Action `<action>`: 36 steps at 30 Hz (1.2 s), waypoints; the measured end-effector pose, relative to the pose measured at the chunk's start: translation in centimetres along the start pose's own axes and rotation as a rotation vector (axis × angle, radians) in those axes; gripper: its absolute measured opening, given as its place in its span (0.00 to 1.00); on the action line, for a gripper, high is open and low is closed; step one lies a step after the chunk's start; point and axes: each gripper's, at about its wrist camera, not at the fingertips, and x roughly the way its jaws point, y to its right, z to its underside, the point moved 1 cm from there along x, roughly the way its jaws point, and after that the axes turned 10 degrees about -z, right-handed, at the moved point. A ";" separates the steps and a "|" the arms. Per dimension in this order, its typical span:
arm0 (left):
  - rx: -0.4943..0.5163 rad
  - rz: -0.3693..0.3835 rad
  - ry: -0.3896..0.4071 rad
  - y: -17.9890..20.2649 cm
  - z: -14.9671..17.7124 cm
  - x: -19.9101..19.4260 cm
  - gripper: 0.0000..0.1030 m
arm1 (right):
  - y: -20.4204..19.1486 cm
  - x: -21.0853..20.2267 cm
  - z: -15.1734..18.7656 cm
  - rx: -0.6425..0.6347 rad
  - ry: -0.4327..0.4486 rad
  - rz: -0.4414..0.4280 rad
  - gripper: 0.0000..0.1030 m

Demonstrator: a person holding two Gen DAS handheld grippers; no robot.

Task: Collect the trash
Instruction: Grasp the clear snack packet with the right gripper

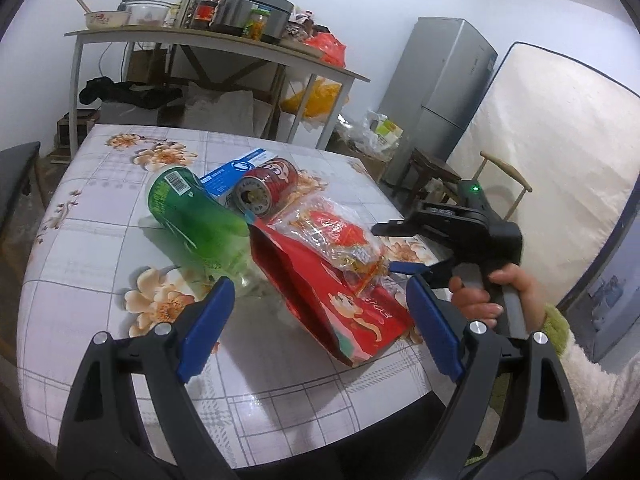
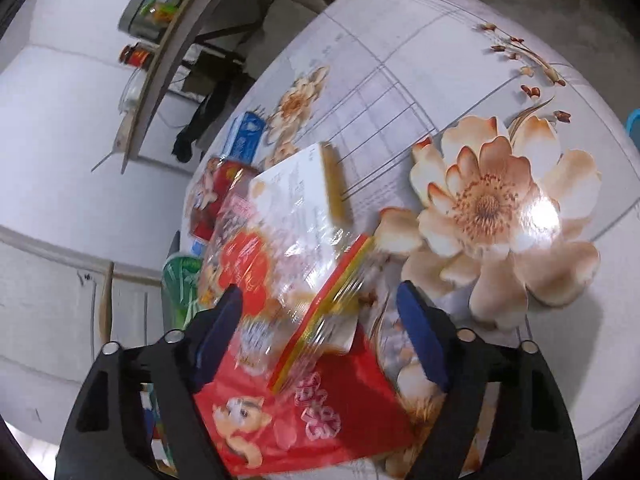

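A heap of trash lies on the flowered table (image 1: 80, 264): a green plastic bottle (image 1: 192, 220) on its side, a red can (image 1: 268, 188), a blue box (image 1: 236, 168), a red snack bag (image 1: 332, 304) and a clear wrapper (image 1: 336, 236) with red print on top. My left gripper (image 1: 320, 316) hangs open over the near end of the red bag, pads clear of it. My right gripper (image 2: 320, 320) reaches in from the right with its jaws apart. The clear wrapper (image 2: 304, 280) lies between its pads above the red bag (image 2: 312, 412), and no pad visibly presses on it.
A white carton with a yellow side (image 2: 308, 184) sits blurred behind the wrapper. Beyond the table stands a cluttered side table (image 1: 216, 40) with jars and a cooker. A grey fridge (image 1: 440, 92) and a leaning mattress (image 1: 560, 152) are at right. The table edge (image 1: 280, 444) is close below my left gripper.
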 end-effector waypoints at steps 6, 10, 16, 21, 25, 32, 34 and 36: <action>-0.023 -0.006 -0.008 -0.4 0.2 0.5 0.81 | -0.1 0.1 0.1 -0.008 0.056 0.003 0.26; -0.032 -0.011 -0.023 -0.5 0.4 0.8 0.81 | -0.2 -1.6 0.6 -0.018 0.086 -0.027 0.15; -0.026 -0.051 0.018 -0.2 0.2 -0.1 0.81 | -0.7 -5.4 1.8 -0.055 0.152 -0.066 0.10; 0.124 -0.041 0.203 2.7 -0.2 -3.8 0.81 | 0.1 -8.9 3.0 -0.076 0.208 -0.023 0.09; 0.202 0.059 0.216 6.4 -0.3 -4.4 0.78 | 1.9 -11.3 4.5 -0.061 0.232 0.017 0.09; 0.293 0.158 0.077 12.1 1.6 -0.9 0.50 | 5.6 -13.8 7.1 0.017 0.265 0.013 0.09; 0.293 0.167 0.020 13.0 2.1 0.5 0.43 | 6.0 -13.6 7.6 0.025 0.257 0.010 0.09; 0.301 0.160 -0.034 13.6 2.7 2.1 0.36 | 6.2 -13.5 8.1 0.029 0.249 0.001 0.09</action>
